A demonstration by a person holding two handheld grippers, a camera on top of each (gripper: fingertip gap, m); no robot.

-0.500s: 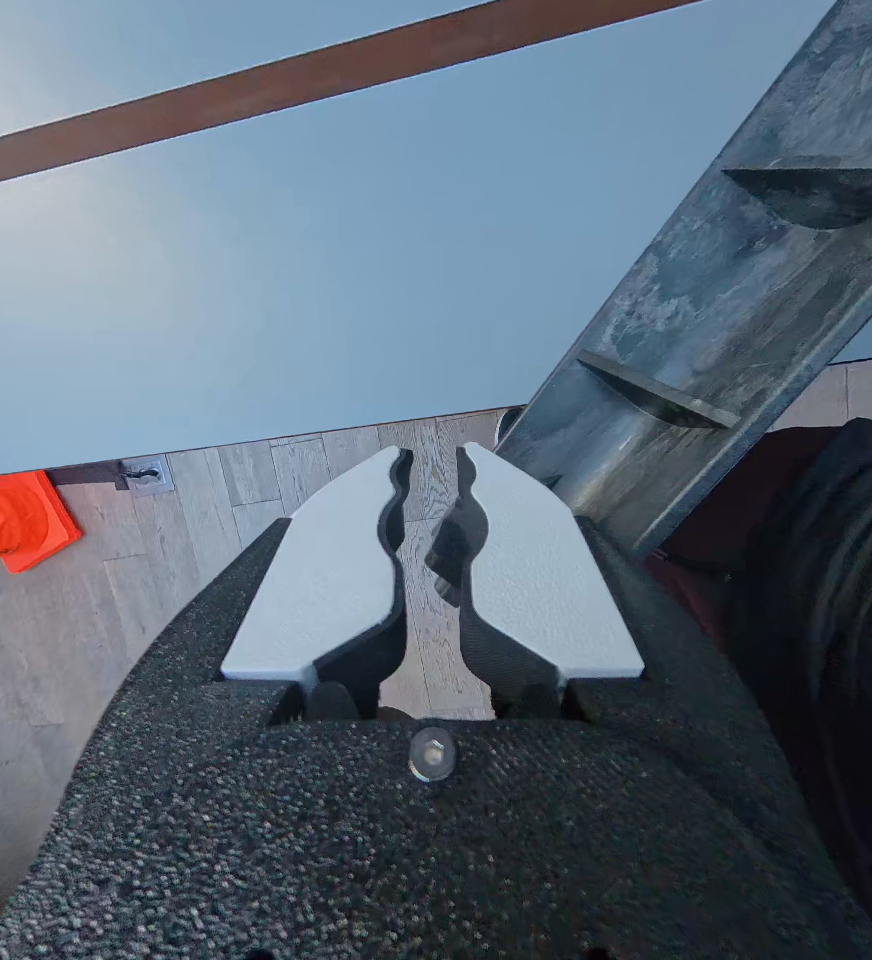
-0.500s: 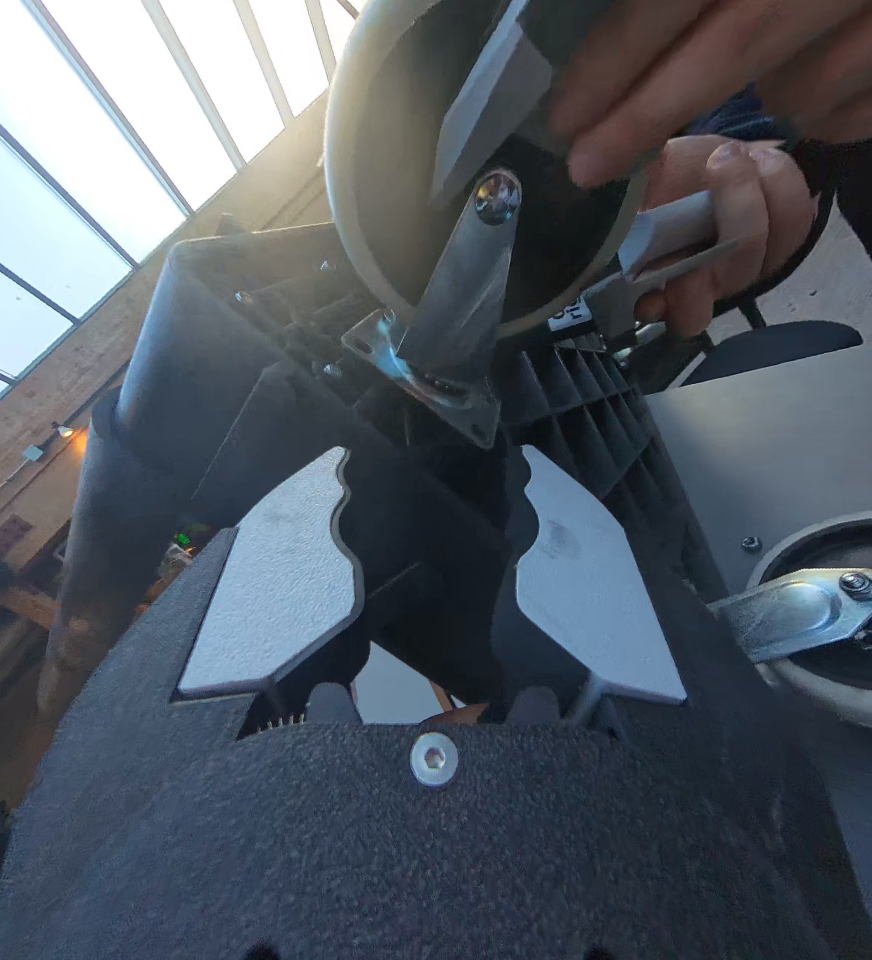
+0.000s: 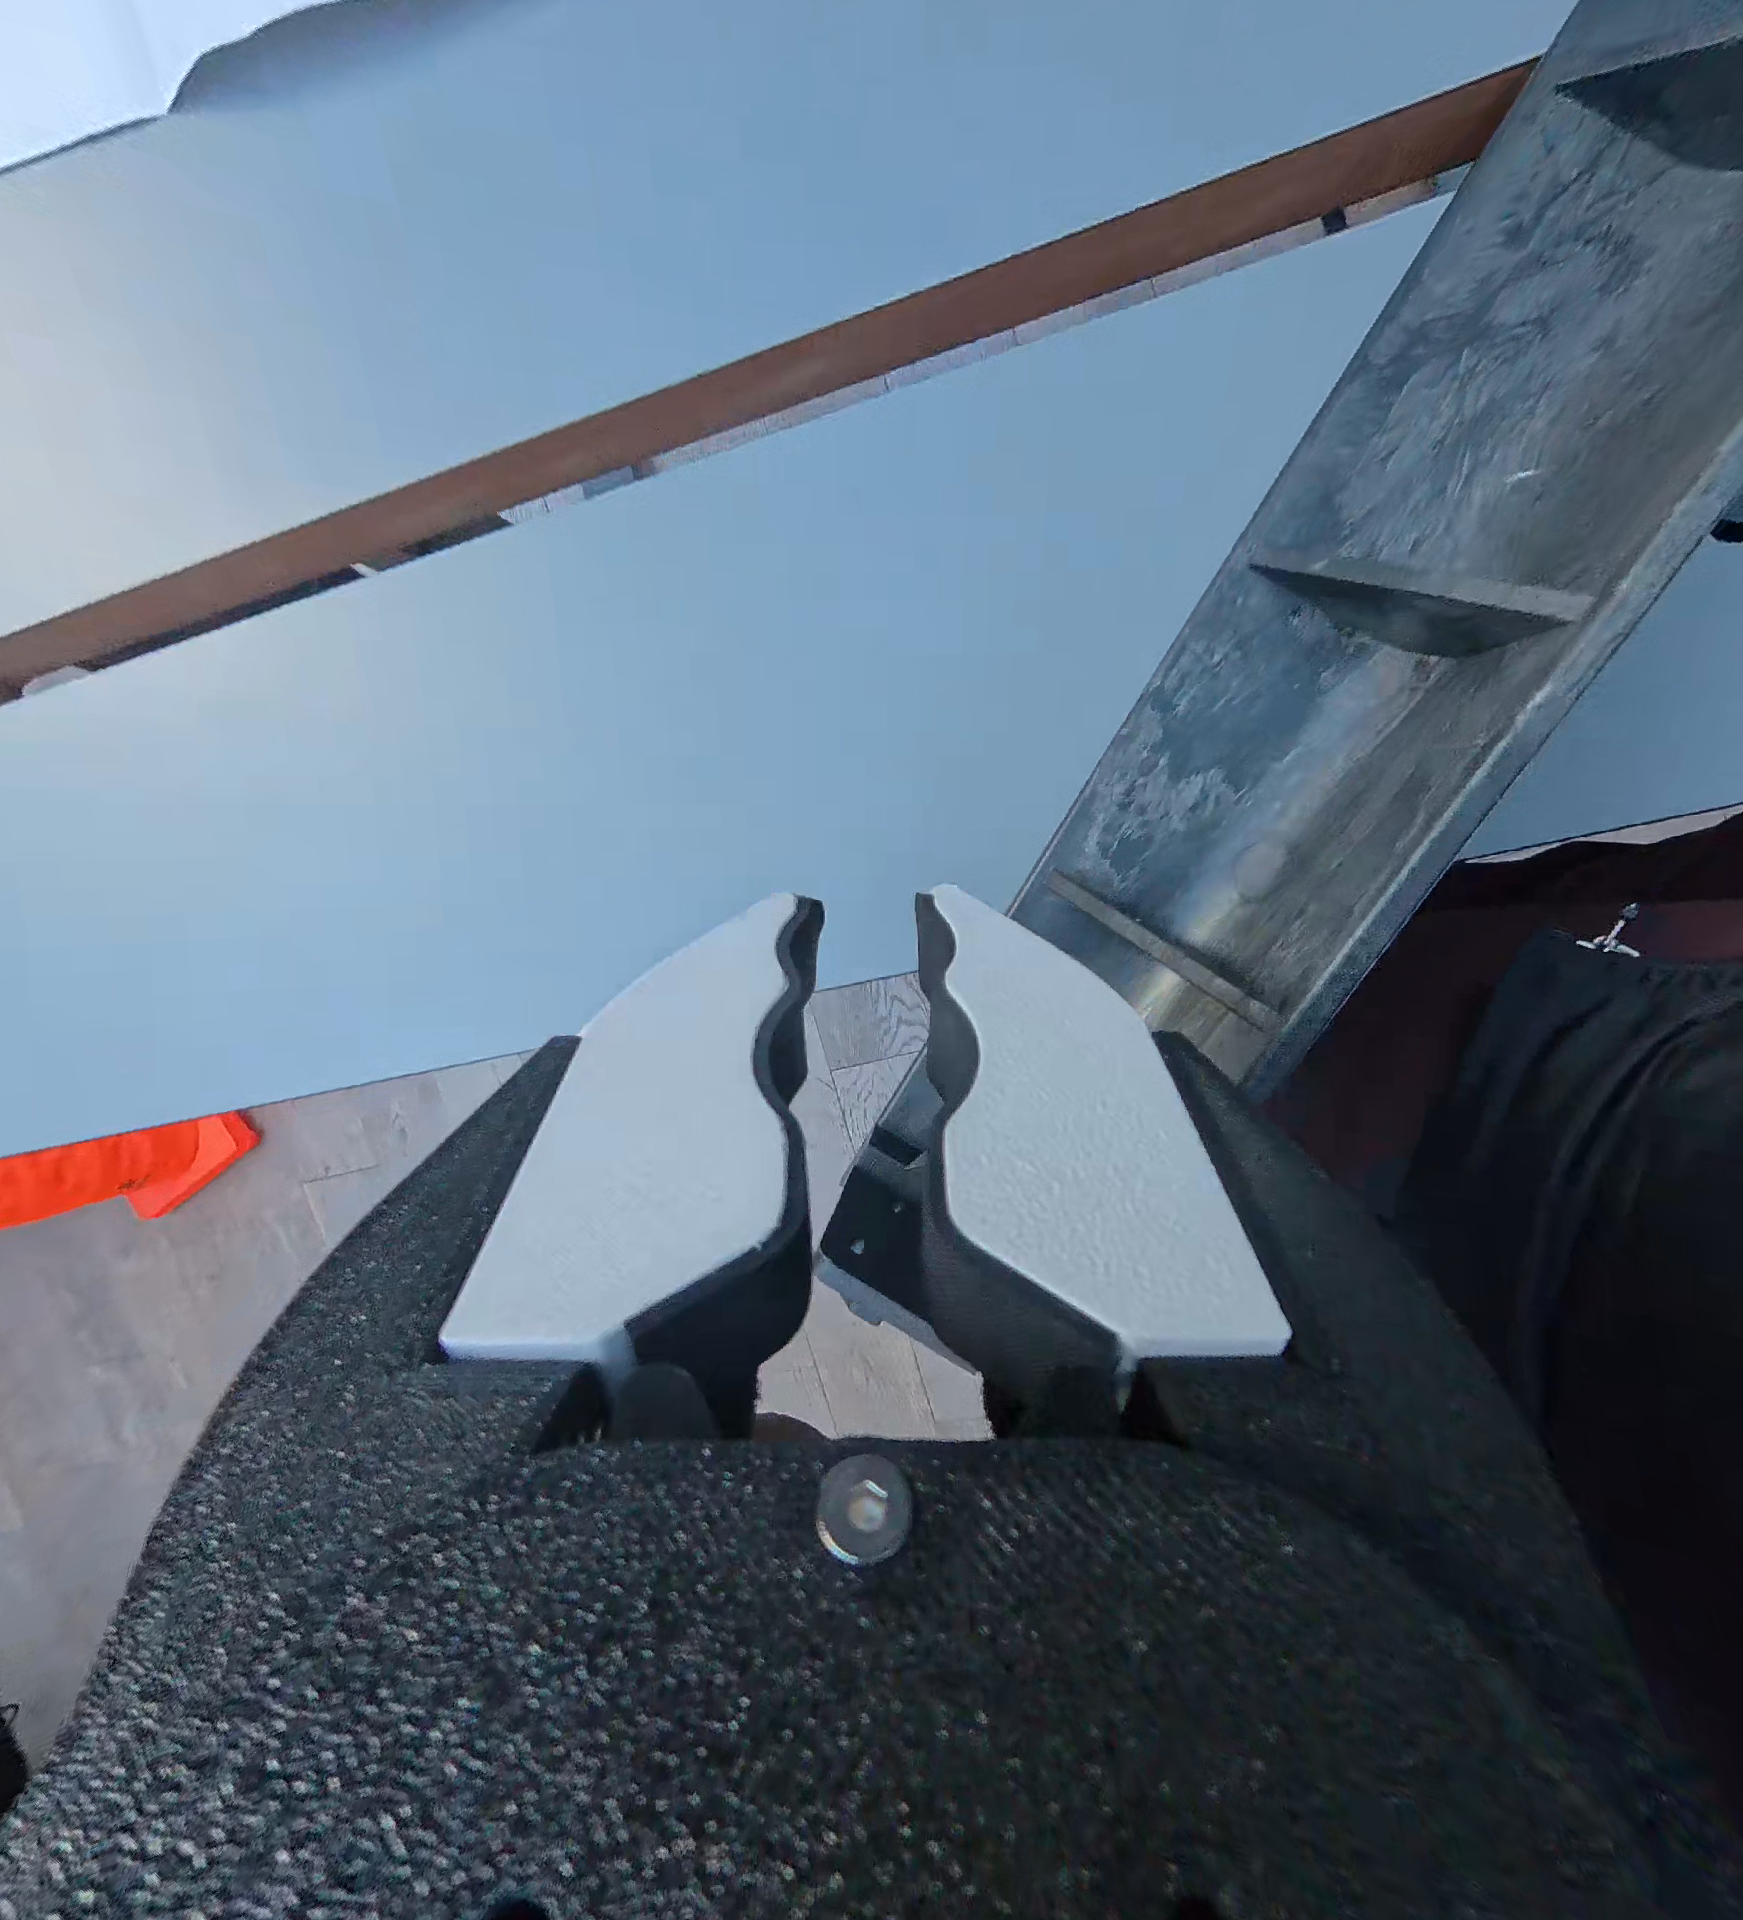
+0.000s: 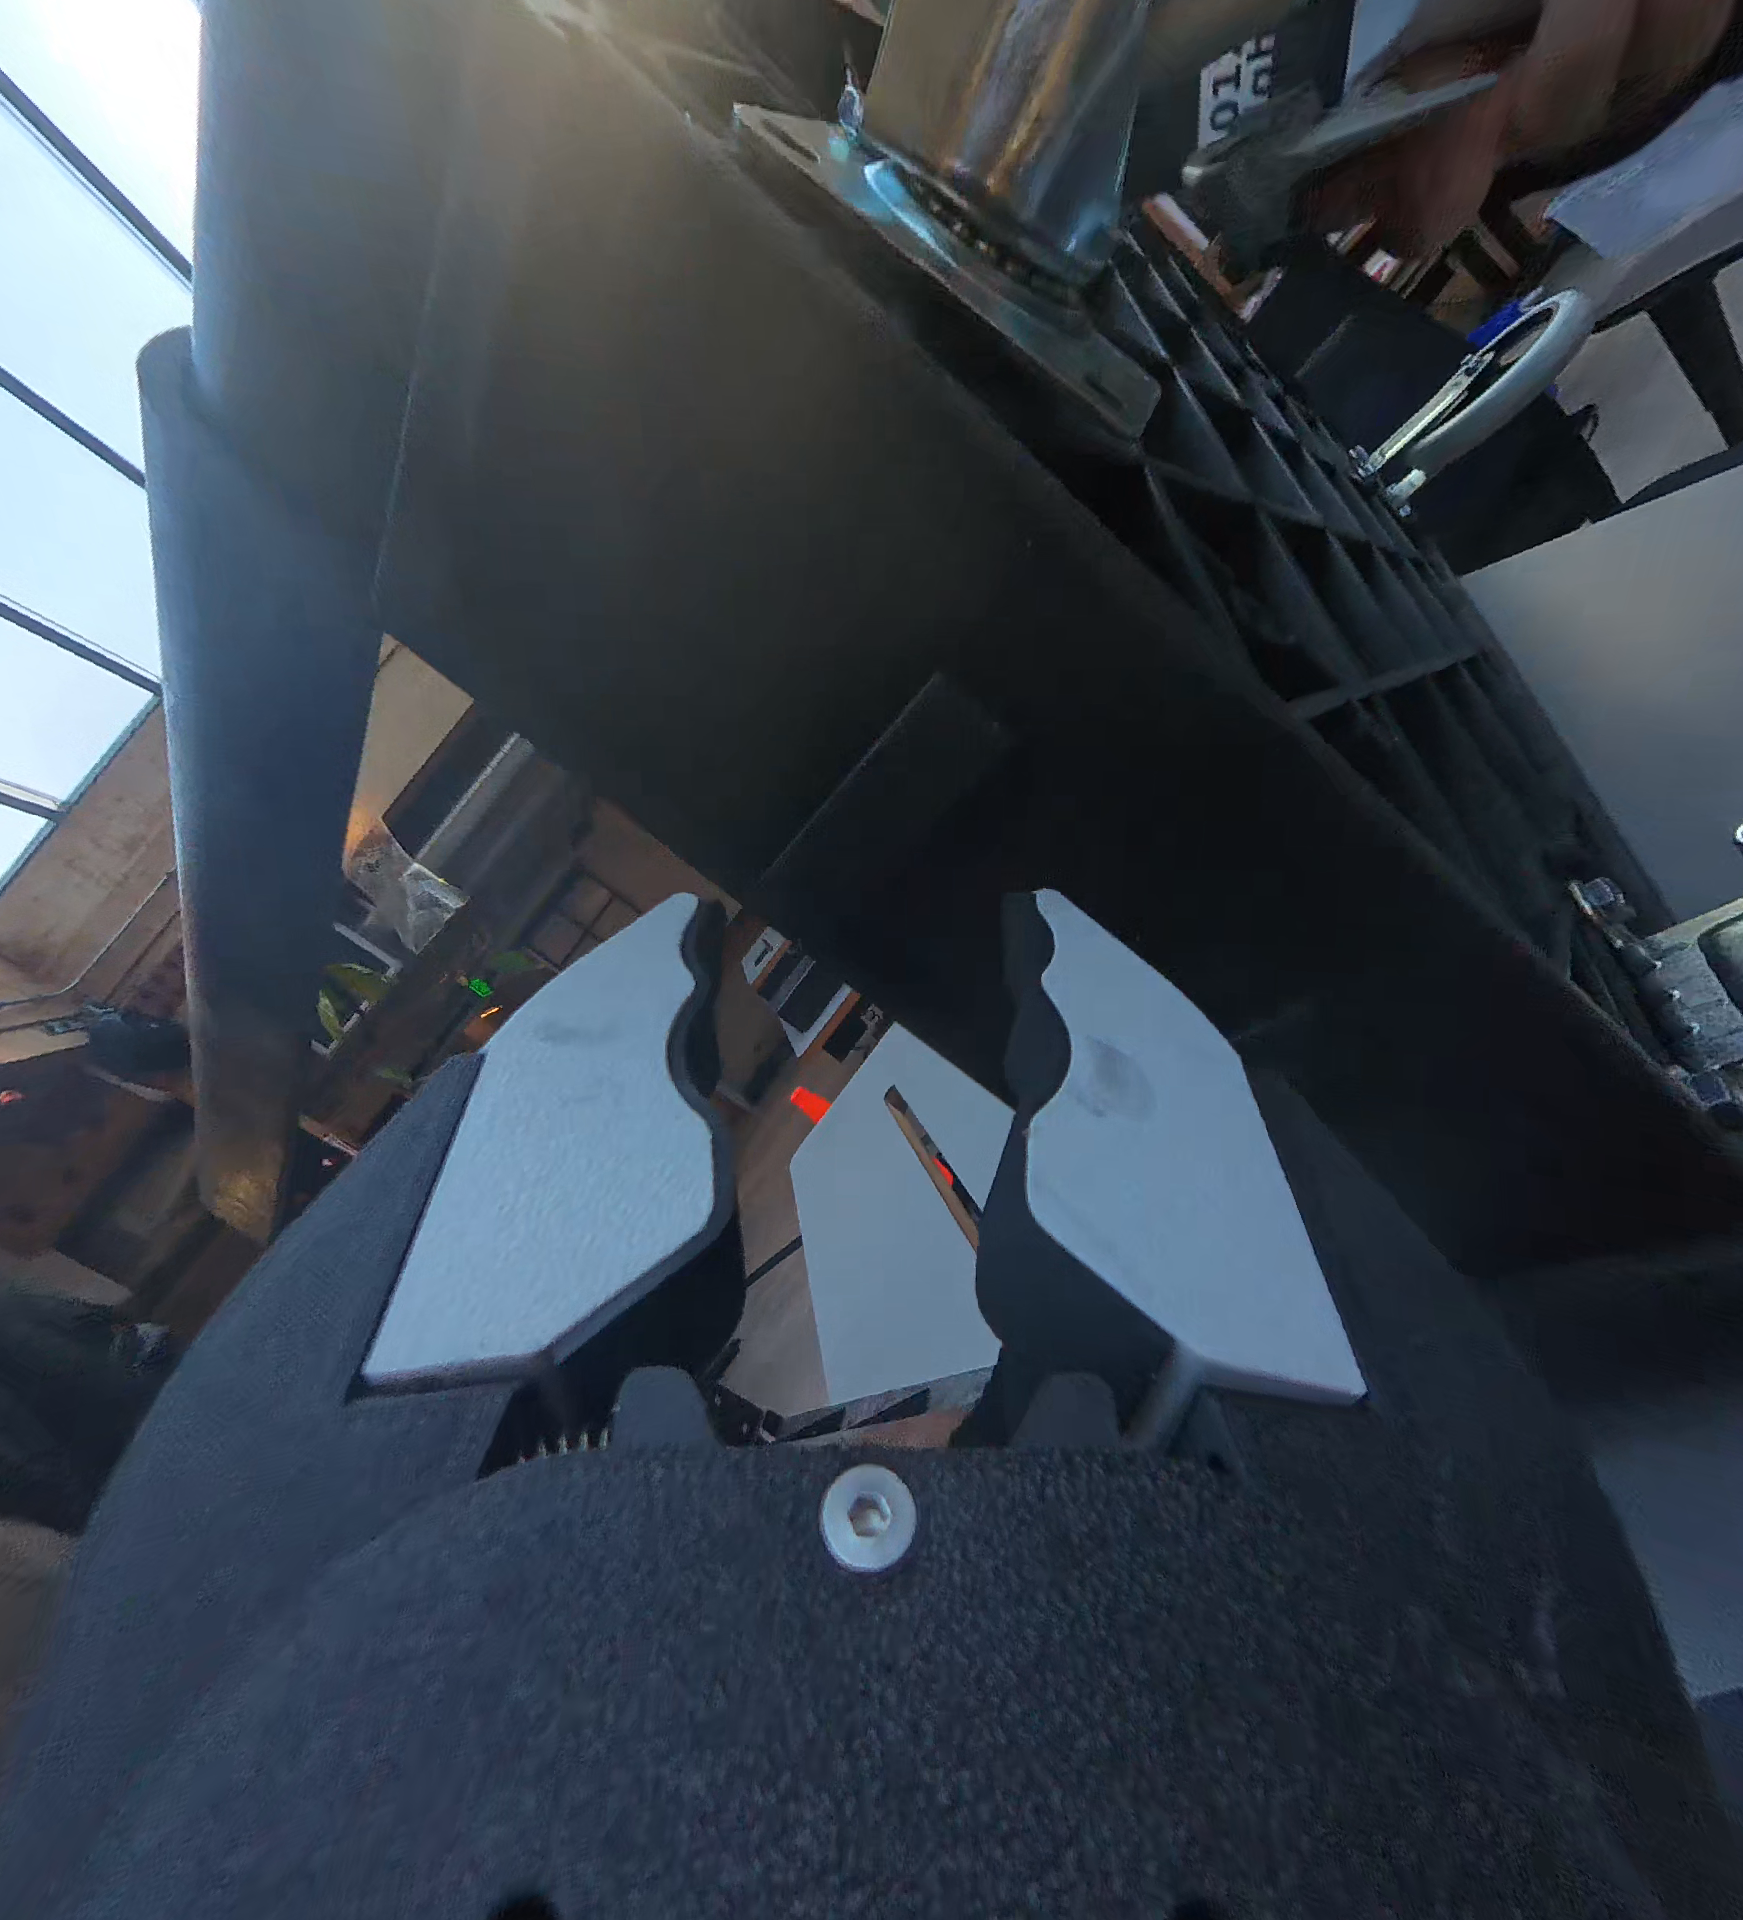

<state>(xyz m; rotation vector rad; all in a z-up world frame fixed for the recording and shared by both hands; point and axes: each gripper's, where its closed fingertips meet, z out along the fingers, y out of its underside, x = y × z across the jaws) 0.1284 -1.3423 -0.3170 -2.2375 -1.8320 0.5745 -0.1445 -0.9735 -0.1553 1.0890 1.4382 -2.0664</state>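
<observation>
My left gripper (image 3: 867,912) has white fingers (image 3: 638,1174) a narrow gap apart and holds nothing. It points at a blue-grey wall (image 3: 431,831), just left of a slanted galvanised steel beam (image 3: 1418,582). My right gripper (image 4: 865,914) is open and empty. It sits close under the black ribbed underside of an upturned cart (image 4: 846,582). A castor's metal mounting plate (image 4: 1002,270) is above it, and a person's hand (image 4: 1615,94) holds a grey tool at the top right.
A brown wooden rail (image 3: 742,384) crosses the wall. An orange object (image 3: 67,1184) lies on the wood floor (image 3: 67,1403) at left. Dark clothing (image 3: 1625,1247) fills the right. A black post (image 4: 264,727) stands left of the cart, and a second castor bracket (image 4: 1740,997) is at right. Left tips to right tips: about 50 cm. From the right gripper's tips to the upturned cart (image 4: 846,582) is close to 6 cm.
The left view has tilted, so the rail and beam sit lower in it. The right gripper has moved in under the cart; the castor wheel and hand have slid to the top edge.
</observation>
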